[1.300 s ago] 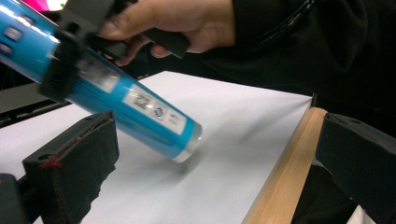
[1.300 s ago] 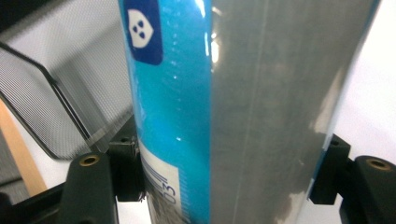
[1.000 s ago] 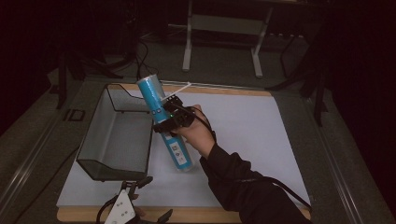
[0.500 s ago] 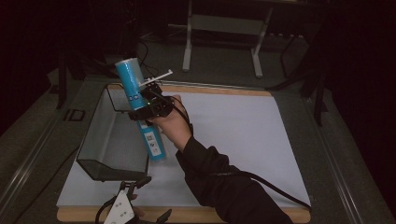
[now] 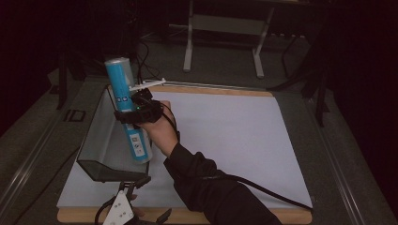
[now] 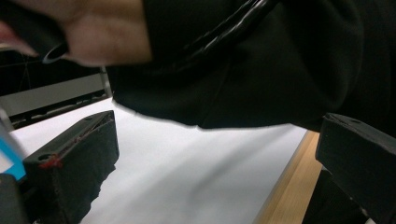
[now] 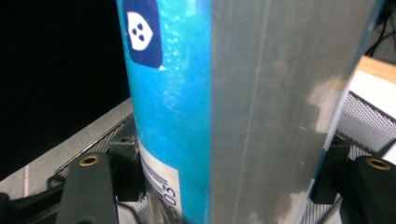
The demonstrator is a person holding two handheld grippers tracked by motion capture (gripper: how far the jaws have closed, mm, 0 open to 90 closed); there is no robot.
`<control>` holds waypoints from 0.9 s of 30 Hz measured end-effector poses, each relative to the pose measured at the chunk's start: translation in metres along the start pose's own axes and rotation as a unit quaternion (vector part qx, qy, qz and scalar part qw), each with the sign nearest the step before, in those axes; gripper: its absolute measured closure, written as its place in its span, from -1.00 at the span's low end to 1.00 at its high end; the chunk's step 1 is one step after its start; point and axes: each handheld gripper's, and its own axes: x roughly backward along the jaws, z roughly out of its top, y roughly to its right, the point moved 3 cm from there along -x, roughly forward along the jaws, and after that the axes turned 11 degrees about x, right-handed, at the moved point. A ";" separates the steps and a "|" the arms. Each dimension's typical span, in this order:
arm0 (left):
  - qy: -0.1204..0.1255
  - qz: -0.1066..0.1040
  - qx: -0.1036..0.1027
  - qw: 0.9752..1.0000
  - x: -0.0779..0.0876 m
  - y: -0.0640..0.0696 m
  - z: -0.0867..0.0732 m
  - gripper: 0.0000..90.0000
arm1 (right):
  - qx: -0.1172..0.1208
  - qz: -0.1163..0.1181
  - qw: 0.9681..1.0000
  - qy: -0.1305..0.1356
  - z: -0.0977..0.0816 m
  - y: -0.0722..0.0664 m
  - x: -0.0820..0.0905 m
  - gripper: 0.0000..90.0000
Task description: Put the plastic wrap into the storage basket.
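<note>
Right gripper view: right claw (image 7: pixel 224 186) clamped around blue tube (image 7: pixel 224 93), tube's ends cropped.

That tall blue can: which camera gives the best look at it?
The high view: the whole blue can shows there, clamped in the right gripper above the mesh tray. The right gripper view gives a close-up of its label; the left gripper view catches a blue sliver.

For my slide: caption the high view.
Right gripper holds a blue can above the mesh tray.
</note>
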 end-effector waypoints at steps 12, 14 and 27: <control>-0.005 -0.007 0.001 1.000 -0.001 0.000 0.000 -0.99 | -0.067 0.018 0.997 -0.019 -0.024 0.008 -0.030 -0.30; -0.004 -0.007 0.002 1.000 -0.001 0.000 0.000 -0.99 | -0.077 0.013 0.996 -0.033 -0.029 0.009 -0.034 -0.30; 0.000 -0.006 0.004 1.000 0.000 -0.002 0.001 -0.99 | -0.145 -0.004 0.987 -0.071 -0.049 0.020 -0.054 -0.30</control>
